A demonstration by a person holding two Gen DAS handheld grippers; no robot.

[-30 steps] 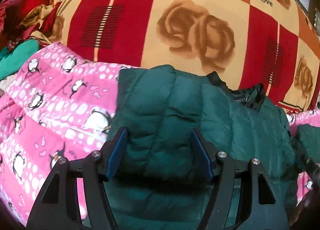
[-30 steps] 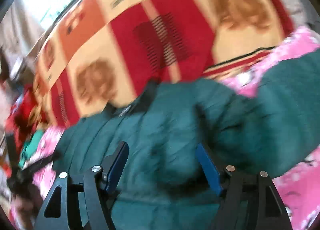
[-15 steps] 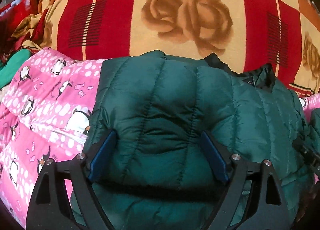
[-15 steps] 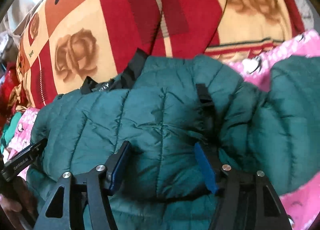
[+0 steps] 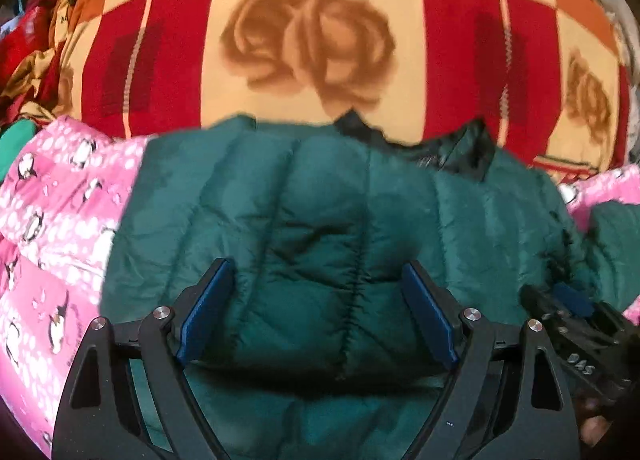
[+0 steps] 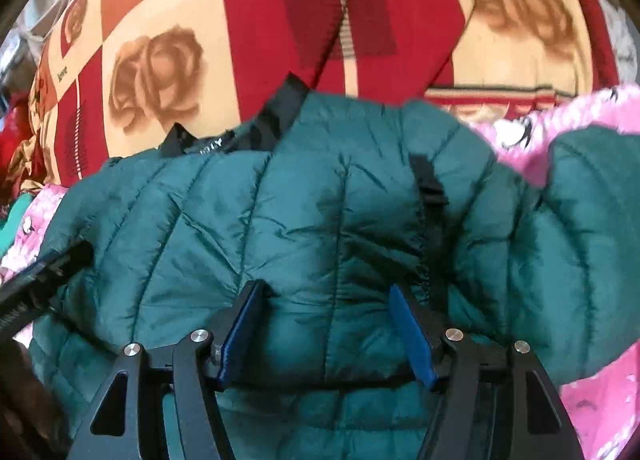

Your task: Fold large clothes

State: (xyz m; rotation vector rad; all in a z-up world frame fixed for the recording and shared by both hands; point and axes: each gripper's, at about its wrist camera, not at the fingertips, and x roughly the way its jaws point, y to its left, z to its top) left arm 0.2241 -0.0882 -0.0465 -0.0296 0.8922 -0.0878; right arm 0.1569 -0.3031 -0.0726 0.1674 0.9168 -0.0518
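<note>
Nearest the left wrist camera, the left gripper [image 5: 316, 316] has its blue-padded fingers [image 5: 204, 314] spread wide, hanging over a raised fold of a dark green quilted puffer jacket [image 5: 320, 212]; whether the pads touch the fabric I cannot tell. At the lower right edge of that view the right gripper [image 5: 572, 324] shows as a dark body beside it. From the right wrist camera, the right gripper [image 6: 326, 334] is likewise spread, its blue pads [image 6: 412, 336] either side of a puffed panel of the same jacket [image 6: 280, 228], close beside a dark vertical zipper strip [image 6: 426, 188]. The jacket lies spread across a pink penguin-print quilt [image 5: 52, 204], its black collar [image 5: 452, 148] at the far edge. A sleeve [image 6: 592, 204] bulges out to the right. Beyond the collar lies a red and cream rose-patterned blanket [image 5: 312, 32] printed with the word "love".
</note>
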